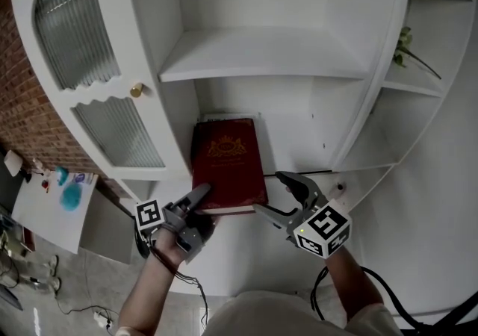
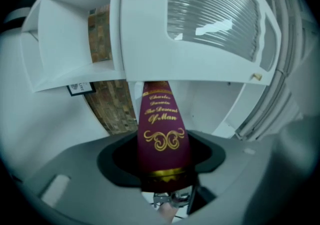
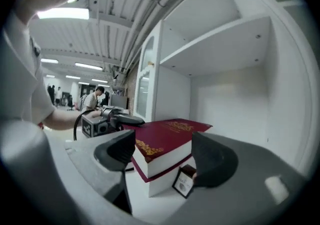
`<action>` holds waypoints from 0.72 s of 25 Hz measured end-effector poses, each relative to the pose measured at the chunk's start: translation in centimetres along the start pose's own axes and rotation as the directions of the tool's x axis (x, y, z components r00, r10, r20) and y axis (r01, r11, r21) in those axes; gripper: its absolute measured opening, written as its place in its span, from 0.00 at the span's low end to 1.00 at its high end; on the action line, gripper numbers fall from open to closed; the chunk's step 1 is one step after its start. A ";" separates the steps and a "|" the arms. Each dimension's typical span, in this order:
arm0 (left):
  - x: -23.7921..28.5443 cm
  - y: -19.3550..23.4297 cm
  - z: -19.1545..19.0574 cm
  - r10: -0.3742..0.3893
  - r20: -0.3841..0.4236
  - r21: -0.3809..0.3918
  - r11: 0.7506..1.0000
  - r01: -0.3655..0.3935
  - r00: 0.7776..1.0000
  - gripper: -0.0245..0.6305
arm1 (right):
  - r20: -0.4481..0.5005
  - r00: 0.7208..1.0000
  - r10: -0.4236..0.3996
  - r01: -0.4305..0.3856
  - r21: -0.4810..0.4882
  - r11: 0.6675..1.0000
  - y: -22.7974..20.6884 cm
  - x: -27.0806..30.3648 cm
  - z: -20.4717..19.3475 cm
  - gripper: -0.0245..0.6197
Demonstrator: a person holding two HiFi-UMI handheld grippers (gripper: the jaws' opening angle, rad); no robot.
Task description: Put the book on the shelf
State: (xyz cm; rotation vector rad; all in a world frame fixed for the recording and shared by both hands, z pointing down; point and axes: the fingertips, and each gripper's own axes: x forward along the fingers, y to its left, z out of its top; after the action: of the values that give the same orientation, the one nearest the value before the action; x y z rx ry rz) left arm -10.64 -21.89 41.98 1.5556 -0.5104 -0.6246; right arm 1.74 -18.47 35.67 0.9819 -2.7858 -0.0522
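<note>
A dark red book [image 1: 228,166] with gold ornaments lies flat on the lower shelf [image 1: 306,144] of a white cabinet. My left gripper [image 1: 197,201] is shut on its near left corner. In the left gripper view the gold-lettered spine of the book [image 2: 162,131] fills the gap of the left gripper [image 2: 163,171]. My right gripper [image 1: 269,193] stands open just right of the near right corner. In the right gripper view that corner of the book [image 3: 162,144] lies inside the wide gap of the right gripper [image 3: 165,158], with neither pad touching it.
An upper shelf [image 1: 261,54] hangs over the book. A cabinet door [image 1: 97,66] with ribbed glass and a brass knob [image 1: 137,89] stands open at the left. A small label card [image 3: 184,183] leans under the book's corner. Side shelves with a plant sprig [image 1: 407,47] are at the right.
</note>
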 end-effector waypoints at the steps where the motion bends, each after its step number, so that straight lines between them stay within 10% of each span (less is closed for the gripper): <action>1: 0.1 0.0 0.2 0.000 -0.007 0.000 1.000 0.000 1.000 0.46 | -0.005 1.000 0.006 -0.006 -0.060 0.998 0.7 0.5 0.1 0.58; 9: 1.1 0.3 1.0 -0.017 -0.048 -0.002 1.000 0.017 0.999 0.46 | -0.083 0.996 -0.012 -0.016 -0.333 0.943 2.9 4.2 0.1 0.60; 18: 1.9 -0.2 2.3 -0.073 -0.049 0.028 0.997 0.074 0.996 0.52 | -0.140 0.988 -0.068 0.027 -0.273 0.962 2.0 6.9 -1.5 0.58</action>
State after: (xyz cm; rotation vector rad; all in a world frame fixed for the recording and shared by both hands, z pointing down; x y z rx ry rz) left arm -10.75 -24.87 41.51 1.6197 -0.4294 -0.6367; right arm -4.45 -21.15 38.48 0.9414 -2.5340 -0.3431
